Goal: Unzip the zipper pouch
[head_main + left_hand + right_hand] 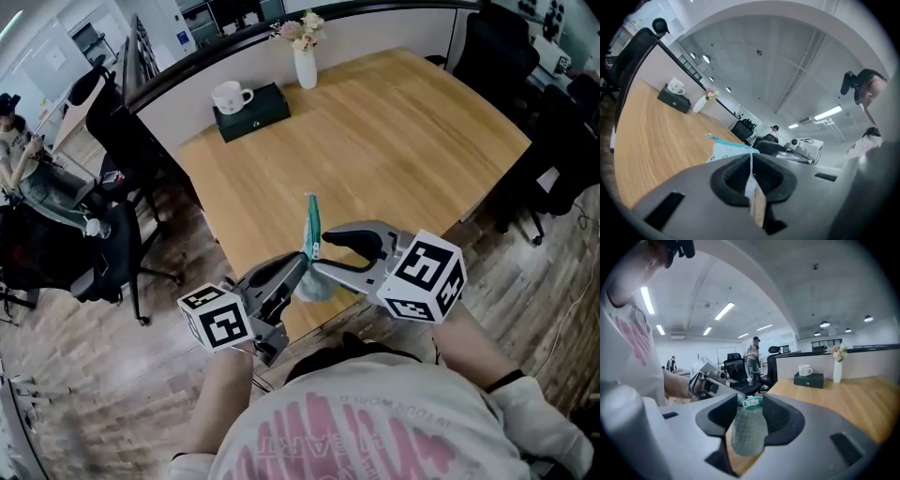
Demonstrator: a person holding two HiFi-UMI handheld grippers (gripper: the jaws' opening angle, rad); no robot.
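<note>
Mug [230, 96], box [255, 114], flower vase [306, 67] beyond pouch [311, 230]

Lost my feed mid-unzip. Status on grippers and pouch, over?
Left gripper shut on pouch edge. Right gripper open, pouch between jaws. Pouch aloft over table edge. Nothing blocking.

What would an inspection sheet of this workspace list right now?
Surface: wooden table, light finish.
Job's things: pouch with a teal edge, held in the air above the table's near edge; zipper state unclear.
Clutter: white mug on a black box; vase of flowers beside them.
Grippers: left gripper fingers shut on the pouch; right gripper fingers apart, pouch fabric between them.
Cables: nothing seen on the table.
Surroundings: office chairs, wood floor.
</note>
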